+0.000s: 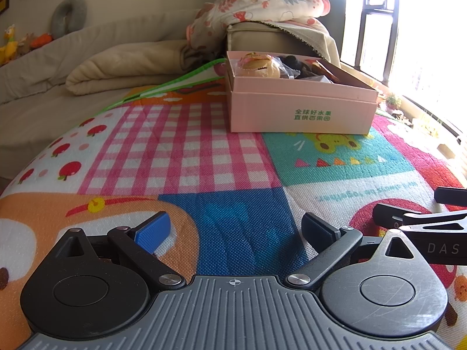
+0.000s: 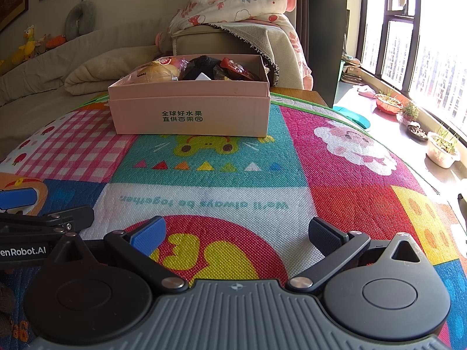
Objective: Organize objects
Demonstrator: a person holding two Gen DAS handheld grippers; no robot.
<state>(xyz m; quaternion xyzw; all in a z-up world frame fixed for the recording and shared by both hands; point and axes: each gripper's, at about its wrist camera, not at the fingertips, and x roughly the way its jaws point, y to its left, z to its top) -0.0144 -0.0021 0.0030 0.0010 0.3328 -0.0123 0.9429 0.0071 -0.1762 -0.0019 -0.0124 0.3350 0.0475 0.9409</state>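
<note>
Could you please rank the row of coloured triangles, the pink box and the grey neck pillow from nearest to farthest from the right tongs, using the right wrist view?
From the right tongs, open and low on the mat:
1. Row of coloured triangles, straight ahead on the mat.
2. Pink box, just behind it, slightly left.
3. Grey neck pillow, far left, on the sofa back.

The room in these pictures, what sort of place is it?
Most likely a home living room: a sofa with a folded blanket and plush toys, a children's mat holding a pink box, and plants by the window.
</note>
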